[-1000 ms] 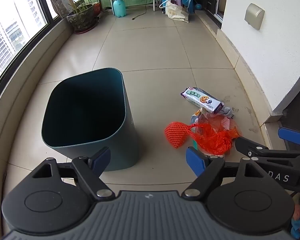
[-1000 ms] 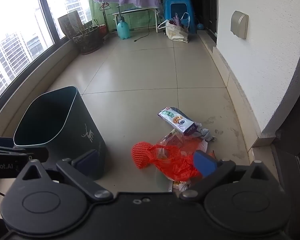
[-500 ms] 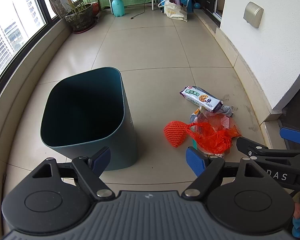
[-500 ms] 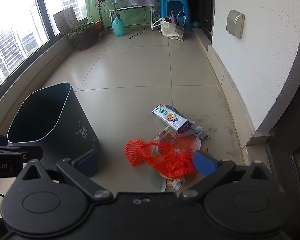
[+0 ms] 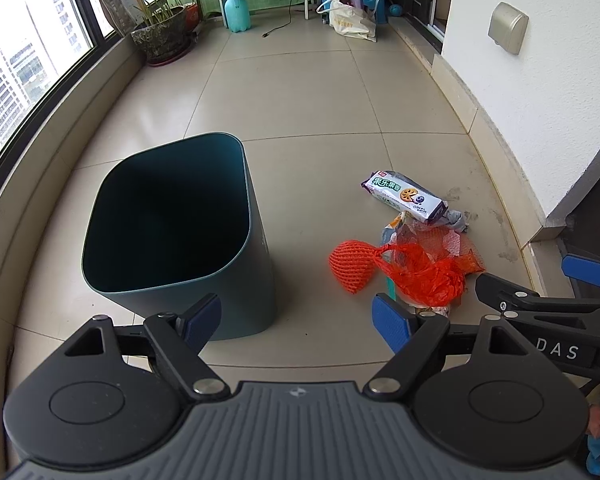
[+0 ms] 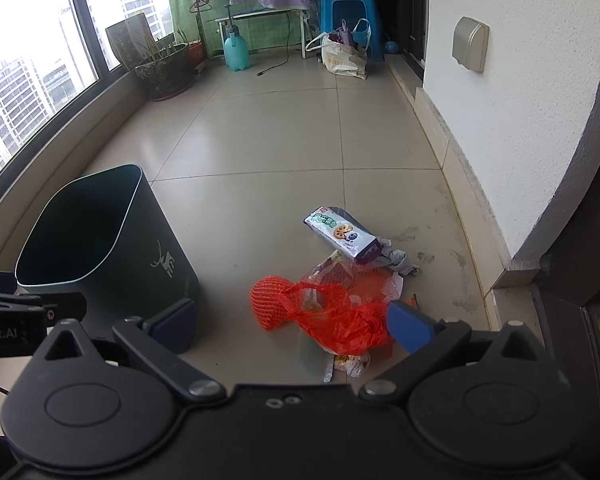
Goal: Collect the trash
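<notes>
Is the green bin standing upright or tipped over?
Upright. The green bin stands on its base on the floor tiles, its open mouth facing up. No trash shows inside it.

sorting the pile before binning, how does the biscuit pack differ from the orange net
The biscuit pack is a smooth, printed white and purple wrapper in a firm oblong; the orange net is plain mesh, limp and crumpled. The pack lies at the pile's far edge, farther from the bin; the net sprawls over other scraps, one end bunched into a ball toward the bin. Both lie on the floor, ungripped.
</notes>
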Demonstrator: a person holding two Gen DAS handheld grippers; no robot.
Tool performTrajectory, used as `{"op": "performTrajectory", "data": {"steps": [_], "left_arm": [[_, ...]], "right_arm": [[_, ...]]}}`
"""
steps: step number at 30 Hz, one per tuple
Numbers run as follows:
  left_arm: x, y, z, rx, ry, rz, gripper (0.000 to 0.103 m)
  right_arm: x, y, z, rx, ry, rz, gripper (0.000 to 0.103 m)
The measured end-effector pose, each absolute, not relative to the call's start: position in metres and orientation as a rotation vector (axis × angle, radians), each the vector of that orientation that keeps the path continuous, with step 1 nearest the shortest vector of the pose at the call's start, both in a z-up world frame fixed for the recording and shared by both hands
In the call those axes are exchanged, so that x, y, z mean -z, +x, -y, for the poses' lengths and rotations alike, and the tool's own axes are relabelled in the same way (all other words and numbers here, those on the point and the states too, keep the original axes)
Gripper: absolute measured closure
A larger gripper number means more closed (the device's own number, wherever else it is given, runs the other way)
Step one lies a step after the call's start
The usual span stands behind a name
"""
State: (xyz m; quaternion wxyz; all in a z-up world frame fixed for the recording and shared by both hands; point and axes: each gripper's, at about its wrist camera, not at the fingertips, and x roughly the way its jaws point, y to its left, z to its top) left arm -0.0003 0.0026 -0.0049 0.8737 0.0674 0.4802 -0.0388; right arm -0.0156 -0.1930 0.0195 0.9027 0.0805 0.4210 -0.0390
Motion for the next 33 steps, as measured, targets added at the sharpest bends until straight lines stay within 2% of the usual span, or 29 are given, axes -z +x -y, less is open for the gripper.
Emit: {"op": "performTrajectory", "data": {"steps": [33], "left_arm": [[0.0062,-0.0003,-0.0036,0.079,0.146,-1.004,0.02]], "right_arm": [[-0.0196,-0.0165,0.1927,0.071,0.175,-0.862,0.001]]}}
